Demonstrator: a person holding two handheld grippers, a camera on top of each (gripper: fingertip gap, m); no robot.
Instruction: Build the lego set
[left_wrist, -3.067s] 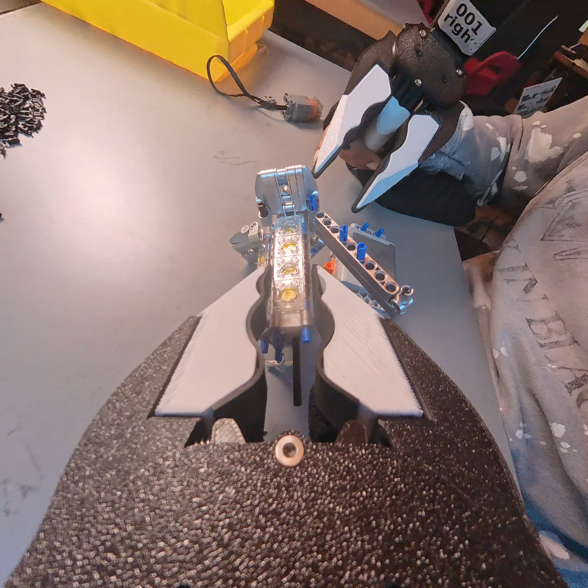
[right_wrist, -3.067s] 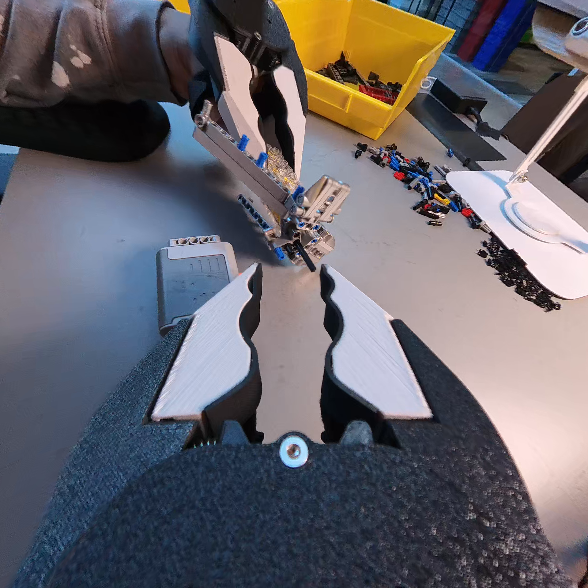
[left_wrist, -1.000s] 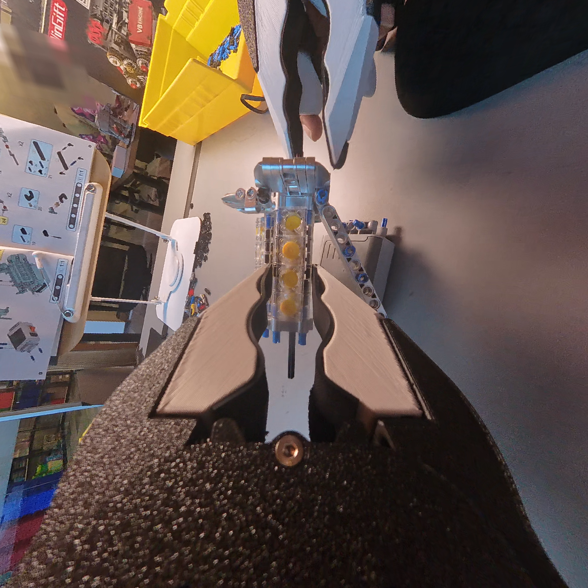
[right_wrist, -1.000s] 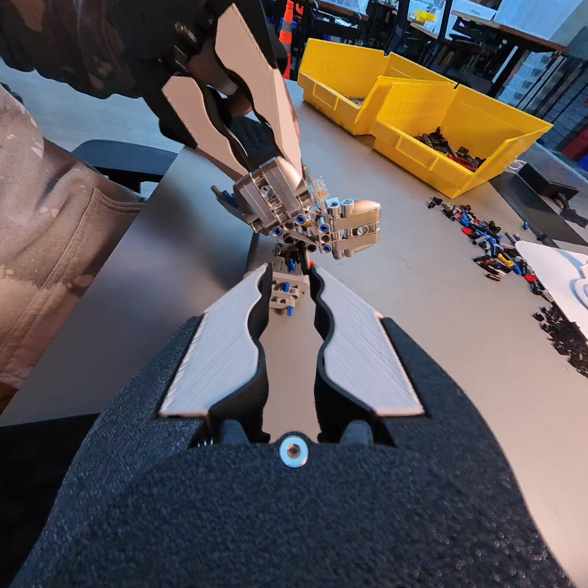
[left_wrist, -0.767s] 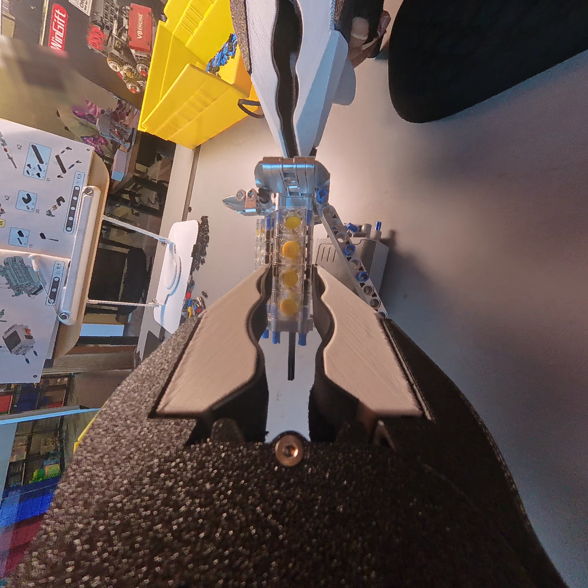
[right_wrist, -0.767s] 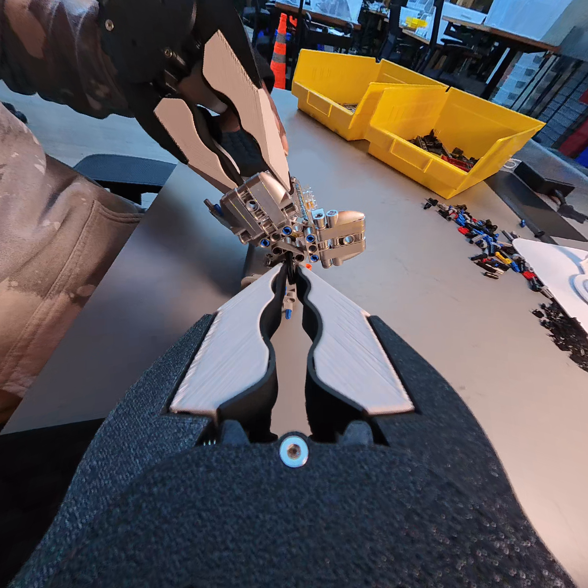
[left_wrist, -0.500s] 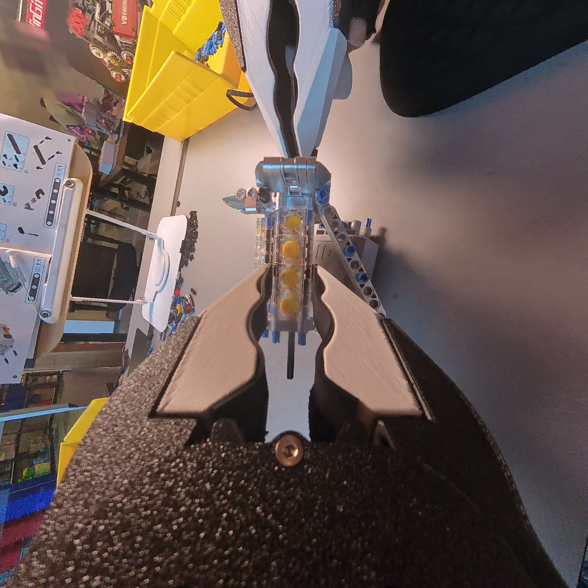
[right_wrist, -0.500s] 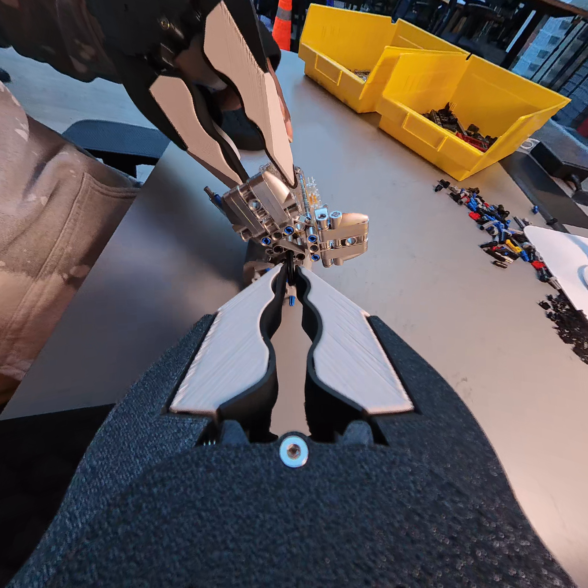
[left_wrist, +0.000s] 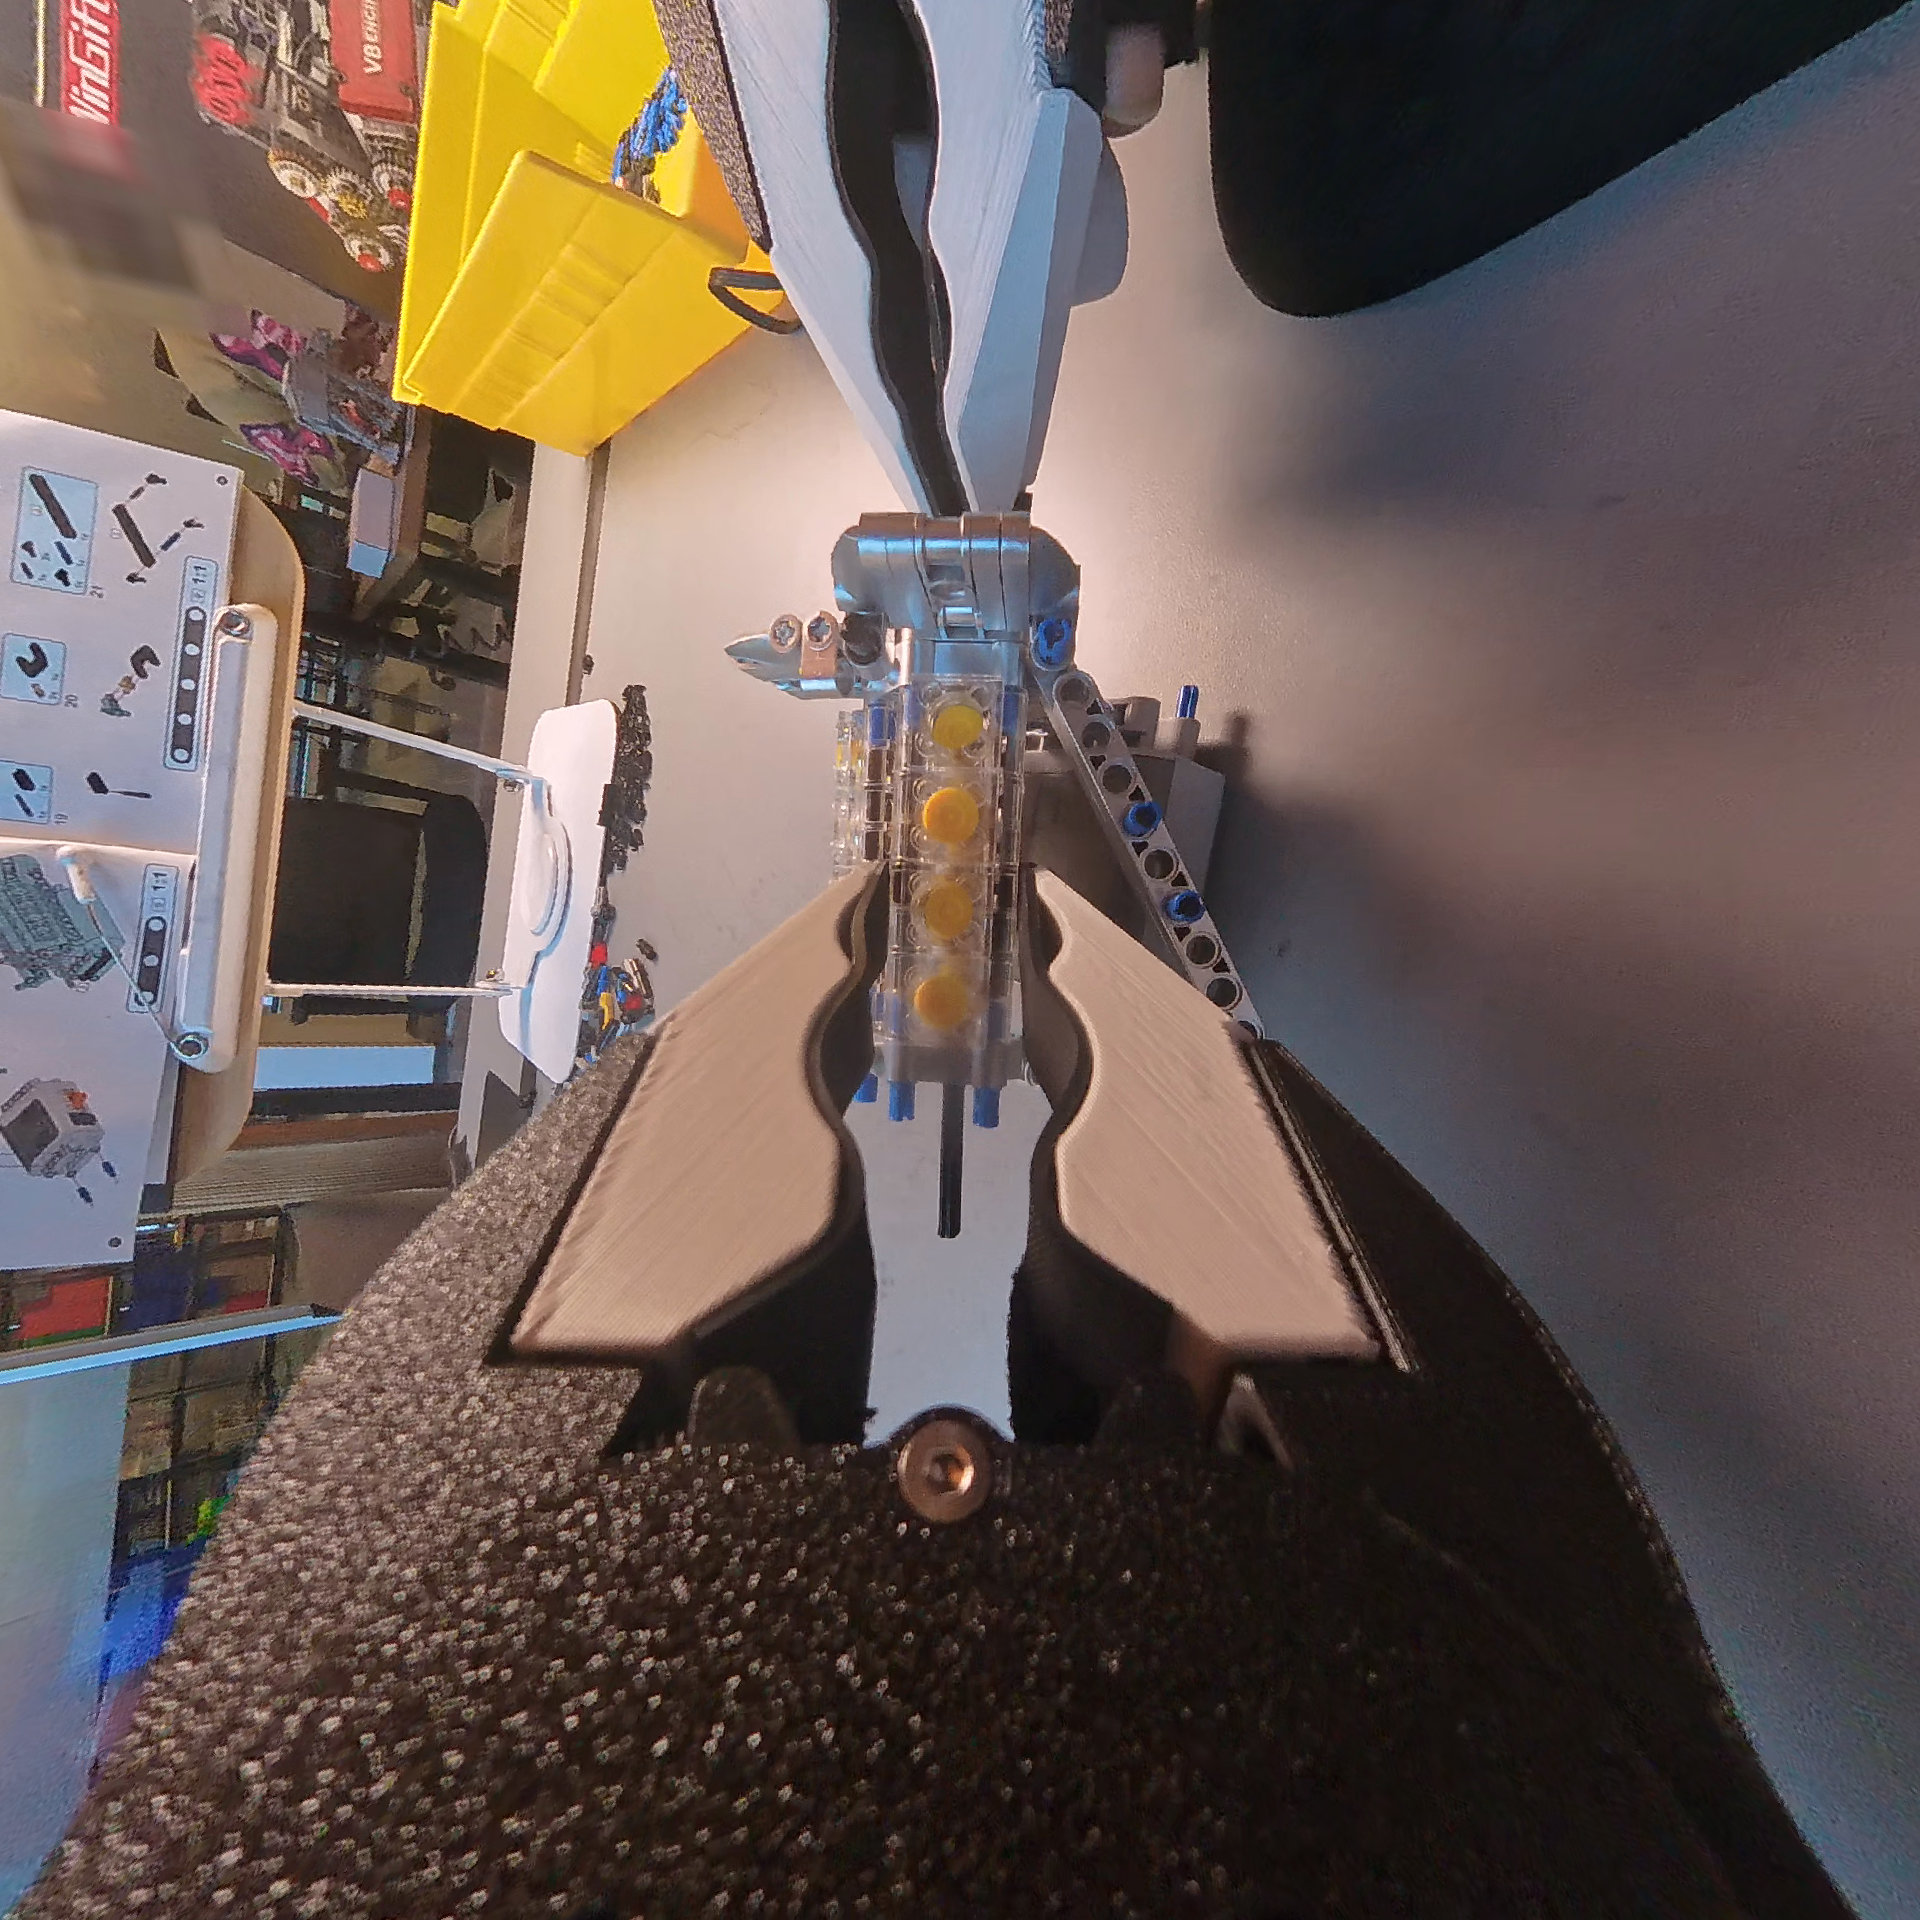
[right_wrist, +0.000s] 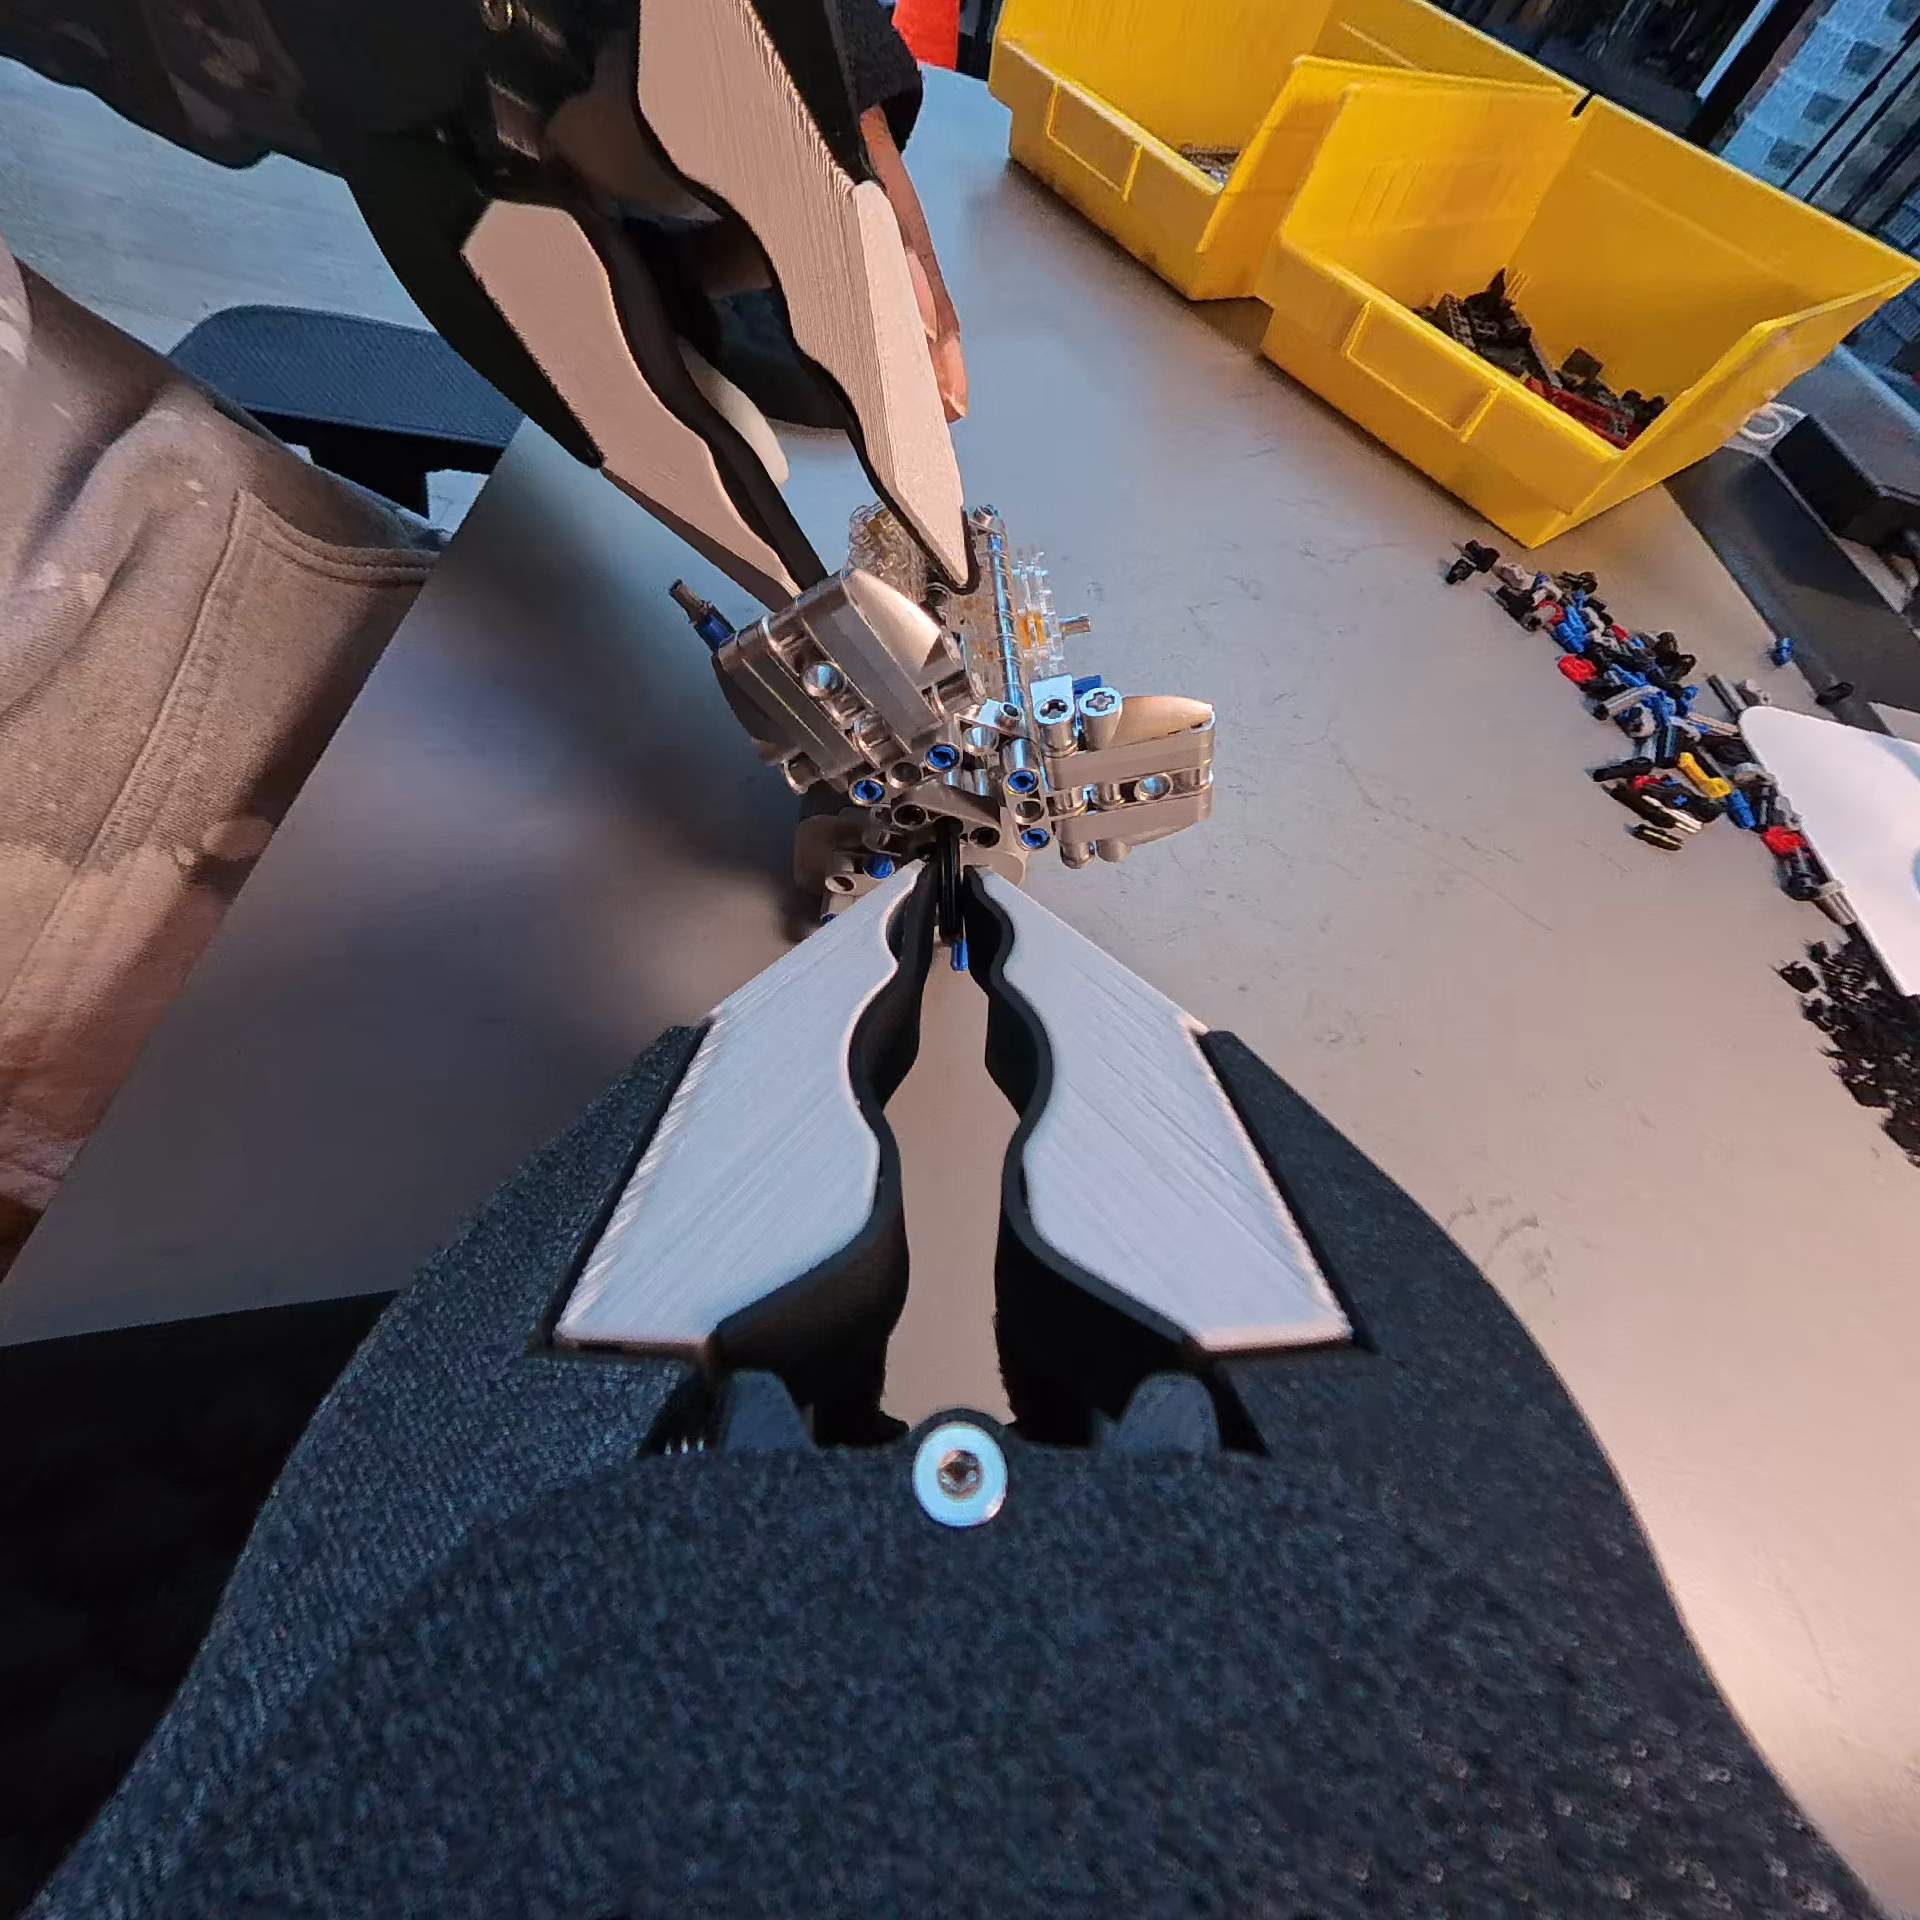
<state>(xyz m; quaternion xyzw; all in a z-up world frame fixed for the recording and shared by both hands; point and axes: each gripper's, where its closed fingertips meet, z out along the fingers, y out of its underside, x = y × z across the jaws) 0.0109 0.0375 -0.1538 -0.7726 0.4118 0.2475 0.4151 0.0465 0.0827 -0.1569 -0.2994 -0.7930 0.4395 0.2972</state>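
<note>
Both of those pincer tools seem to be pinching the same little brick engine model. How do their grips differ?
The left gripper clamps wide on the brick model's clear block with yellow studs. The right gripper is pinched nearly shut on a thin black axle at the model's end. The left grips the body, the right only a small protruding part. Both have pale, wavy-edged fingers and meet the model above the grey table.
</note>
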